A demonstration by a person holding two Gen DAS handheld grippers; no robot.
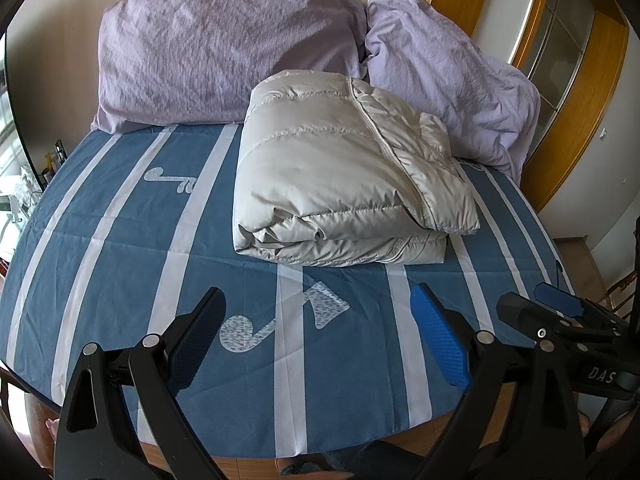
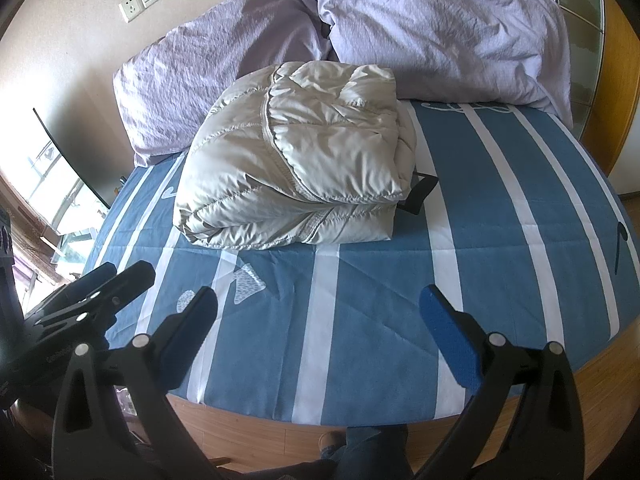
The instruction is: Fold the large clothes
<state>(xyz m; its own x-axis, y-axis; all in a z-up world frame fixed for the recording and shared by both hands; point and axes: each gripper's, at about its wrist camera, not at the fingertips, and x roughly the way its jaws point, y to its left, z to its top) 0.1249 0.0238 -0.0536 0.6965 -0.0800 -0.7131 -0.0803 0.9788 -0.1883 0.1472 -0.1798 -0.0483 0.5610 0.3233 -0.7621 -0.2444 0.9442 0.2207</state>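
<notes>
Left wrist view: the quilted, glossy beige puffer jacket (image 1: 344, 184) lies folded into a thick rectangular bundle at 12 o'clock on the blue-and-white striped bedsheet (image 1: 120, 248), long axis 6-to-12, far end against two crinkled lilac pillows (image 1: 224, 52); left gripper (image 1: 320, 336) spread wide, empty. Right wrist view: jacket (image 2: 296, 168) at 11 o'clock, black tag (image 2: 420, 192) protruding at its 3 o'clock edge; right gripper (image 2: 320, 328) wide apart, empty.

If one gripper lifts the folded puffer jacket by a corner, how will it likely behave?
The folded puffer jacket looks puffy and quilted, so probably light for its bulk. Its shiny shell suggests slippery fabric. Soft stacked layers would likely sag and unfold if lifted by one corner.
</notes>
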